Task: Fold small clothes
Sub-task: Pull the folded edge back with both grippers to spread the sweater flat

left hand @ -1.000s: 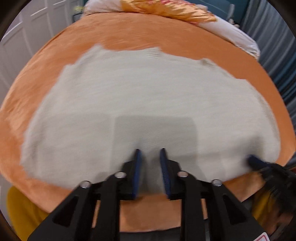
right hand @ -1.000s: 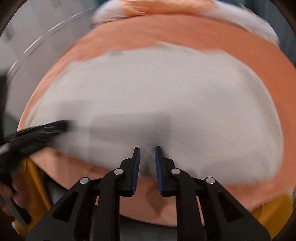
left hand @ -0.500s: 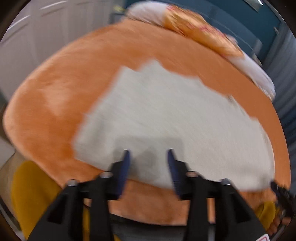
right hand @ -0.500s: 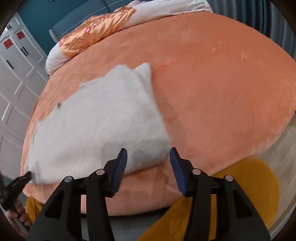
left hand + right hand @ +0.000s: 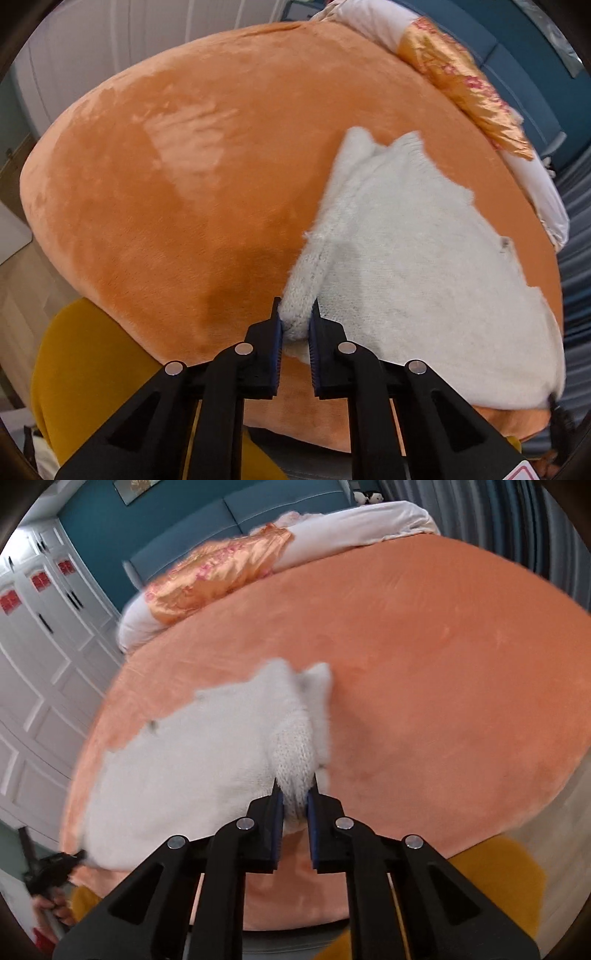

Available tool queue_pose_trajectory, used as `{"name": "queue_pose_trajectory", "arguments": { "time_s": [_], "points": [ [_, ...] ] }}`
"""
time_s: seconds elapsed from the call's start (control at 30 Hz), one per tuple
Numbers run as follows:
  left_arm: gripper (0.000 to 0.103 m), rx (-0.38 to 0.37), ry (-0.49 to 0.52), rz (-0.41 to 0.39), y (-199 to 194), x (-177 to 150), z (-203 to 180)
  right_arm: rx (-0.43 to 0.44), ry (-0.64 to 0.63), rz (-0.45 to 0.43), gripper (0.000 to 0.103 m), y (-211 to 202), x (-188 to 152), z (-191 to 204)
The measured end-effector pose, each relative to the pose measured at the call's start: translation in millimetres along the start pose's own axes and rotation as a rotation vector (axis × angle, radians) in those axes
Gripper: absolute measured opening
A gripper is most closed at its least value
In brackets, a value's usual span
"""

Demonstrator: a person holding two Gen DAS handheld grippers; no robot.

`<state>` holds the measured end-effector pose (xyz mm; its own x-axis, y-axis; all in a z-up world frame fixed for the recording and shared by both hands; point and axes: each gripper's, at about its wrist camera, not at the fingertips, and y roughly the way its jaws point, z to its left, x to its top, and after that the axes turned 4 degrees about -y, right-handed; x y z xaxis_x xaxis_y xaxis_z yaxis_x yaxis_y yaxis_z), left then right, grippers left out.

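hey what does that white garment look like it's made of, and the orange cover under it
White garment: apparently a soft knit, wool or acrylic; stitch loops show at the bunched edge, fuzzy surface. Orange cover: looks like plush velour or fleece; brushed nap leaves lighter and darker streaks.

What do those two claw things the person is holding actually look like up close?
Both look alike. The left gripper and right gripper are matte black plastic, each with two angular linkage arms with triangular cut-outs, joined by round silver pins. The fingers carry ribbed blue pads. A red-and-white sticker marks the left one's corner. No cables show.
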<state>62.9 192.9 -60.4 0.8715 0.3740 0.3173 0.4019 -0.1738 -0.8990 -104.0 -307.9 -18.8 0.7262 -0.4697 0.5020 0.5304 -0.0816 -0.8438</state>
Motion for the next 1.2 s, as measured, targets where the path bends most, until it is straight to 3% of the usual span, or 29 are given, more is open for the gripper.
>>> {"name": "queue_pose_trajectory", "arguments": {
  "time_s": [0.07,0.2,0.27,0.37,0.4,0.47,0.5,0.6,0.7,0.8,0.9,0.97,1.0,1.03,1.07,1.13,1.2],
  "points": [
    [0.01,0.014,-0.009,0.007,6.8,1.5,7.3,-0.038,0.016,0.109,0.009,37.6,-13.3,-16.4],
    [0.011,0.044,0.023,-0.006,3.4,-1.1,10.5,-0.023,0.022,0.049,0.01,17.5,-4.6,-8.9],
    [0.012,0.063,0.035,-0.009,9.4,0.0,7.9,-0.057,-0.025,0.096,0.01,34.1,-8.5,-6.7],
    [0.012,0.074,0.056,-0.021,2.3,-0.9,3.0,-0.016,0.011,0.106,0.015,28.9,-6.1,-10.7],
    [0.016,0.063,0.065,-0.033,-5.0,-1.2,0.6,-0.001,0.034,0.101,0.022,22.3,-2.2,-11.6],
    [0.019,0.048,0.106,-0.082,-25.0,-0.5,-9.8,0.011,0.06,0.066,0.025,7.8,5.5,-12.2],
    [0.025,0.035,0.124,-0.108,-34.3,1.1,-15.3,0.007,0.057,0.036,0.025,0.1,12.9,-10.2],
    [0.048,-0.011,0.177,-0.179,-51.0,18.2,-38.4,0.021,0.042,-0.023,0.04,-6.4,40.2,-4.8],
    [0.072,-0.062,0.193,-0.186,-39.1,48.8,-69.4,0.032,0.005,-0.042,0.04,12.0,75.5,10.7],
    [0.073,-0.047,0.192,-0.162,-7.5,78.3,-92.4,0.032,-0.024,-0.029,0.043,37.2,97.8,30.5],
    [0.073,-0.027,0.205,-0.089,32.5,99.9,-110.8,0.025,-0.043,0.009,0.055,70.2,112.9,43.6],
    [0.06,-0.022,0.209,-0.053,55.6,104.3,-115.8,0.001,-0.075,0.05,0.055,96.1,119.5,52.5],
    [0.017,-0.02,0.215,-0.03,64.9,105.2,-117.3,0.0,-0.09,0.069,0.045,105.0,121.4,56.3],
    [0.006,-0.021,0.214,0.006,73.2,106.2,-117.7,0.001,-0.094,0.082,0.006,107.6,121.8,58.0],
    [0.005,-0.032,0.196,0.013,76.4,109.3,-117.8,0.015,-0.077,0.068,0.007,103.3,124.5,58.2],
    [0.005,-0.054,0.194,-0.024,69.4,113.0,-115.4,0.083,-0.028,-0.065,0.006,73.7,131.2,51.9],
    [0.005,-0.034,0.196,-0.055,66.4,116.6,-111.1,0.089,0.001,-0.145,0.006,55.5,133.3,41.9]
  ]
}}
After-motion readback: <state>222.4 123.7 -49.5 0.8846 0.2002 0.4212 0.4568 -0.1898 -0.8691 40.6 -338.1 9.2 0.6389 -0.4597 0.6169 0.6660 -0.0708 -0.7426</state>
